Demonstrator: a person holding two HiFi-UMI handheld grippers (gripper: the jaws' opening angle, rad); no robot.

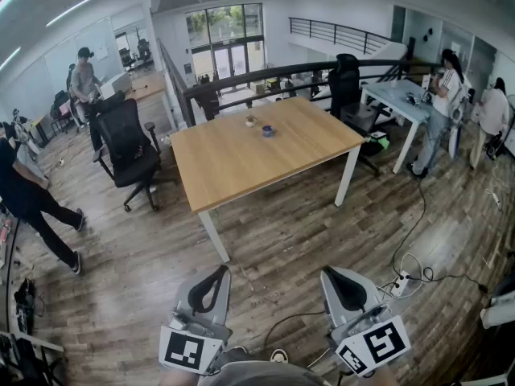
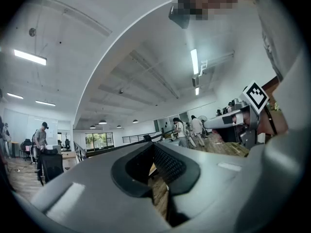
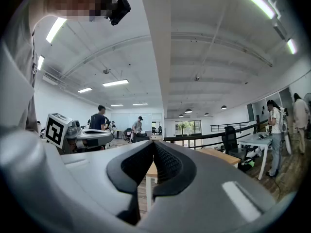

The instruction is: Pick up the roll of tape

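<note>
Seen from the head view, a black chair [image 1: 129,147] stands at nine o'clock of the wooden table [image 1: 233,171], near its left edge. Down at seven o'clock of that view is the left gripper [image 1: 217,278], its jaws pressed together at the tips with nothing between them. Its own view shows this plainly.

On the far half of the table lies the roll of tape [image 1: 268,131], small and blue, at twelve o'clock from both grippers and well apart from them. Just beside it, at ten o'clock, sits a paler thing [image 1: 251,121] too small to tell. Only the head view shows the tape; neither gripper view does.

At five o'clock is the right gripper [image 1: 331,278], also squeezed closed and empty. A white desk [image 1: 398,95] stands at two o'clock of the table.

The left gripper view alone catches the right gripper's marker cube [image 2: 255,96] at two o'clock. The right gripper view catches the left one's cube [image 3: 56,129] at nine o'clock, with a corner of the table at three.
</note>
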